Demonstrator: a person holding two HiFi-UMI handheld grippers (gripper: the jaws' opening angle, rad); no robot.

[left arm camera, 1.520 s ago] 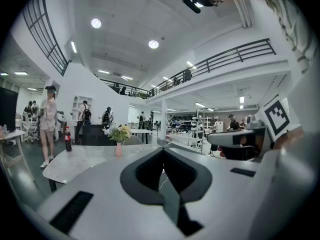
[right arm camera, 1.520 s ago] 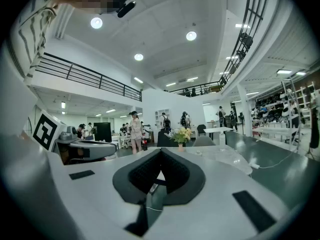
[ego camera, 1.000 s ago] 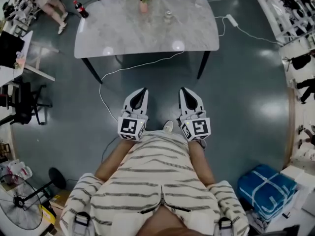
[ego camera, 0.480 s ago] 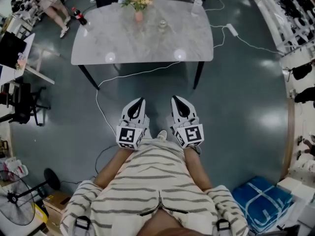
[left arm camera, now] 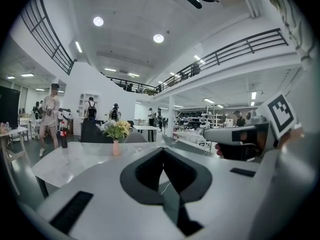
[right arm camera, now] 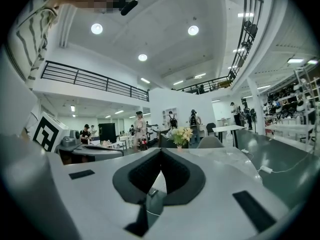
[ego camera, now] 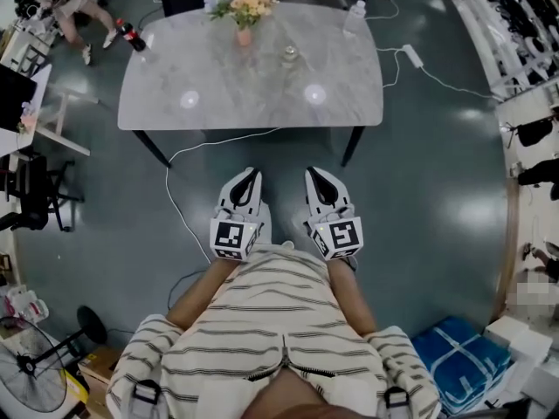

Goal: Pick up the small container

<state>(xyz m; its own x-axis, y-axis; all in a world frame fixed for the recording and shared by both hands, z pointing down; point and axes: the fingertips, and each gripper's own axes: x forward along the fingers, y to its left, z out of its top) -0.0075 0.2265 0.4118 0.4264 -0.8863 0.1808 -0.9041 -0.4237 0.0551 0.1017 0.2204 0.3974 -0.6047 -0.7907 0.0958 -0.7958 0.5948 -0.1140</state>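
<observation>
The small container point(ego camera: 289, 55), a little clear jar, stands on the grey marble table point(ego camera: 218, 94) towards its far side, right of a pink vase of flowers point(ego camera: 244, 33). I hold both grippers side by side over the floor, short of the table's near edge, pointing at it. The left gripper point(ego camera: 248, 174) point(left arm camera: 162, 153) has its jaws together with nothing between them. The right gripper point(ego camera: 315, 173) point(right arm camera: 160, 153) is likewise shut and empty. The flowers point(left arm camera: 116, 130) point(right arm camera: 181, 134) show beyond the jaws in both gripper views; I cannot make out the jar in either.
A water bottle point(ego camera: 354, 12) stands at the table's far right corner, a cola bottle point(ego camera: 128, 35) at its far left. A white cable point(ego camera: 188, 151) trails over the floor under the table's front. A fan point(ego camera: 31, 375) and a blue bag point(ego camera: 458, 374) flank me.
The table has drawn nearer and looms larger in the head view. Both grippers have travelled forward with me towards its near edge, still shut and side by side.
</observation>
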